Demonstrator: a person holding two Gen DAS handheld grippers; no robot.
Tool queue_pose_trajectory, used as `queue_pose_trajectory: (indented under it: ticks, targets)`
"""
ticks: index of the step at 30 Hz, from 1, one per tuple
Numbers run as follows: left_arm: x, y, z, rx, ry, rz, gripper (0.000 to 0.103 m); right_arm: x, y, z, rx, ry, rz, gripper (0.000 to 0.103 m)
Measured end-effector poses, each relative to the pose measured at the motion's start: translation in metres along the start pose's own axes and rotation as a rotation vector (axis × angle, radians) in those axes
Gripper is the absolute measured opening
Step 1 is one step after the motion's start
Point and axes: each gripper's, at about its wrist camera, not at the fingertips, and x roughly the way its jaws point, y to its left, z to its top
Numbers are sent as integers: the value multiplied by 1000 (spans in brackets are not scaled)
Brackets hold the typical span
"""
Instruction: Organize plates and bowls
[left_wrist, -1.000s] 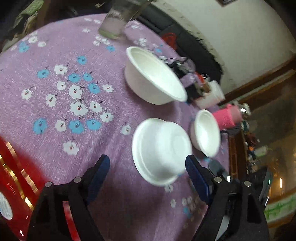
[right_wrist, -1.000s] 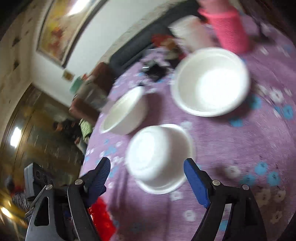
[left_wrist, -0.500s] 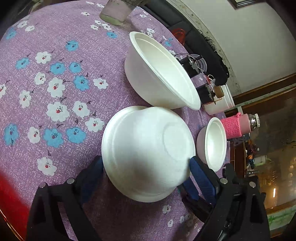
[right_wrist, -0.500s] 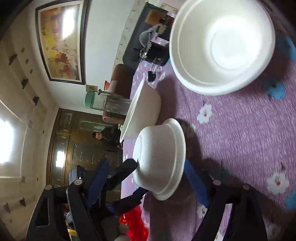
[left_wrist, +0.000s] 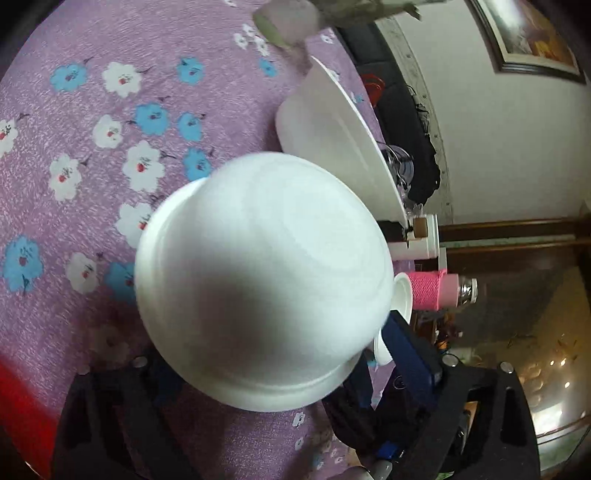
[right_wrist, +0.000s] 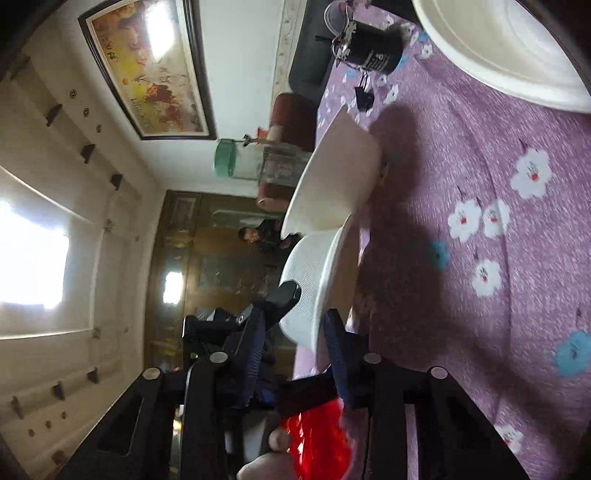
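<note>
white walls (right_wrist: 243, 51) carry a framed painting (right_wrist: 147, 70); bright windows (right_wrist: 33, 273) glow beside dark wooden cabinets (right_wrist: 218, 266) and a dark sofa (right_wrist: 310, 55).

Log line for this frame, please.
object: upturned white foam bowl | left tongs: wide, straddling it | right tongs: closing on its rim

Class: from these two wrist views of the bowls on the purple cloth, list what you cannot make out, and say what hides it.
- Left wrist view: the upturned bowl covers the left gripper's fingertips, so contact is unreadable.
- Left wrist view: the small bowl is mostly hidden behind it.
- Right wrist view: the large bowl is cut off by the frame edge.
</note>
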Motion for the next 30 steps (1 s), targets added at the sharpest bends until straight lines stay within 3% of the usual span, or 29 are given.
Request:
queue_pose_trajectory:
  ticks: [1,5,8,14,22,24,26,28,30]
  targets:
    - [-2,3,1,-8,2,-5,91,2,0,0,8,3,9,27]
    - [-13,8,3,-18,5,-40,91,2,7,-4,3,-6,17,23]
    - [-25,3,0,0,10,-60,91,-3,16,-8,-10,-19,32,10]
    - [-40,-15,-20,62,41,-85,91,-34,43,-24,-86,-60,-11,9]
    - [-43,-55,-88,156,136,-186,92,-108,121,-70,-389,-93,-298,7]
    - [-37,-61,-110,163,178,-212,92,-125,142,-84,-453,-84,-338,3]
    - [-25,-62,-128,148,239,-239,92,-143,167,-103,-560,-89,-434,3]
    - [-6,-65,-151,181,314,-235,92,-153,175,-115,-609,-89,-492,3]
    - [8,-59,-159,189,321,-177,92,-160,171,-119,-616,-104,-573,3]
